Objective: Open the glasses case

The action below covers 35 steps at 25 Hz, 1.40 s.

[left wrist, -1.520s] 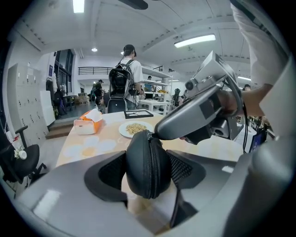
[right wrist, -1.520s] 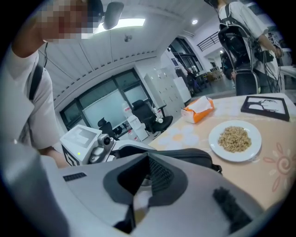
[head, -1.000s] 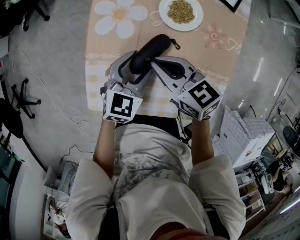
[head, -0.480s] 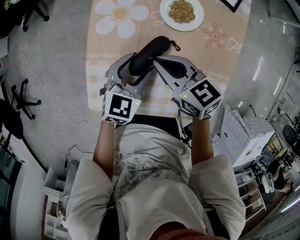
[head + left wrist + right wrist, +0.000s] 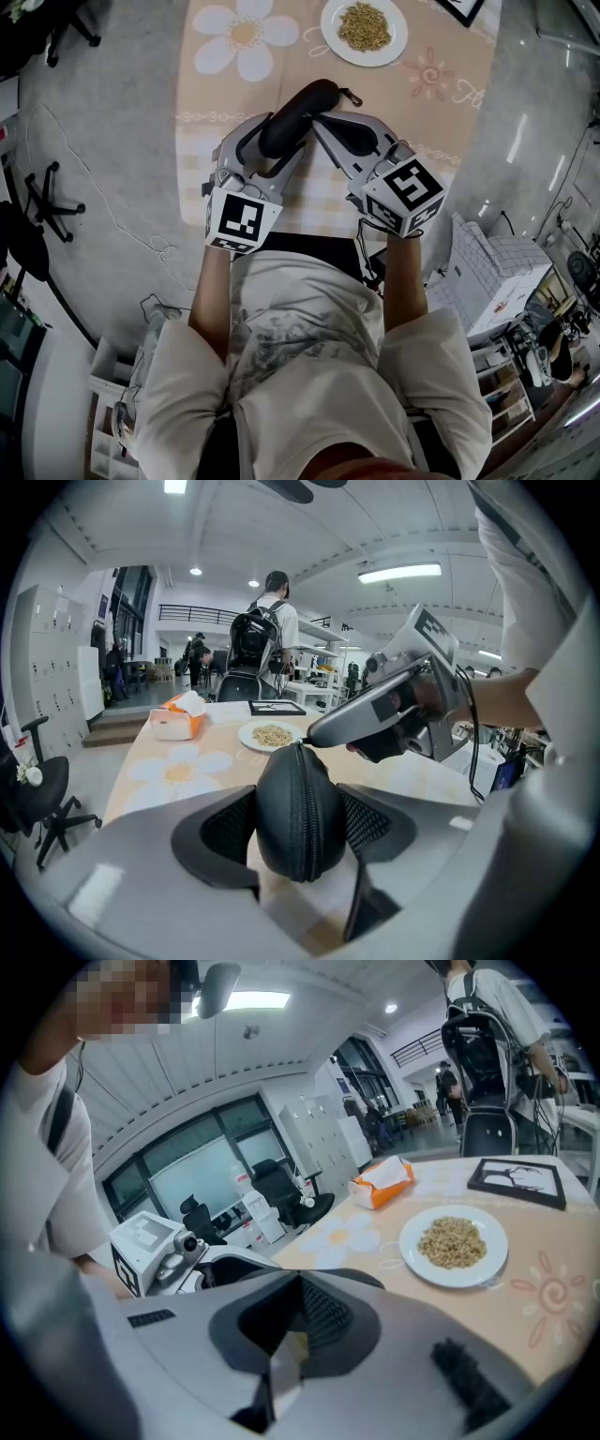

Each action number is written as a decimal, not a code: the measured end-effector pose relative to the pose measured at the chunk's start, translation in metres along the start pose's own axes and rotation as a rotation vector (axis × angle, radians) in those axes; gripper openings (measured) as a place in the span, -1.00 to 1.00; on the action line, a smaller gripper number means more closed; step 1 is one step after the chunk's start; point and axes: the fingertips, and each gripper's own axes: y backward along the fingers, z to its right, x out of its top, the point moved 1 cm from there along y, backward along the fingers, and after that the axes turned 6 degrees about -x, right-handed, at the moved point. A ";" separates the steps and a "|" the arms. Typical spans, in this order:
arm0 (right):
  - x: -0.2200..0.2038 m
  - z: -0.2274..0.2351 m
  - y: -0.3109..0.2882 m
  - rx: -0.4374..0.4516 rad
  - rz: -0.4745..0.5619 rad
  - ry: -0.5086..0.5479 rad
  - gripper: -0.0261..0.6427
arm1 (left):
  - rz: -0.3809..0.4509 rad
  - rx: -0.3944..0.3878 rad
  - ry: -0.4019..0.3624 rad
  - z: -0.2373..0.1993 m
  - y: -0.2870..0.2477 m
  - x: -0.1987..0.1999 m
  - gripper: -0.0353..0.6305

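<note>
Your glasses case (image 5: 298, 112) is black, the tablecloth (image 5: 217, 94) peach with white daisies, the plate (image 5: 397, 39) white, the tissue box (image 5: 169, 727) orange.

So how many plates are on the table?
1. The plate sits near the table's far edge, beyond the glasses case. None seems hidden.

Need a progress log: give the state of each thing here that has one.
glasses case: zipped shut, clamped between jaws.
left gripper: shut on the glasses case.
right gripper: jaws together, tip at the case's zip end.
plate: holds grains.
tissue box: a tissue sticks out.
</note>
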 end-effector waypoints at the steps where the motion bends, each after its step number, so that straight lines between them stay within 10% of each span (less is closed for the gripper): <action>1: 0.000 0.001 0.000 -0.003 0.000 -0.001 -0.87 | -0.001 -0.001 0.002 0.000 0.000 -0.001 -0.06; 35: -0.008 0.040 -0.005 -0.125 -0.049 -0.017 -0.87 | -0.001 -0.017 0.019 -0.003 0.008 -0.008 -0.07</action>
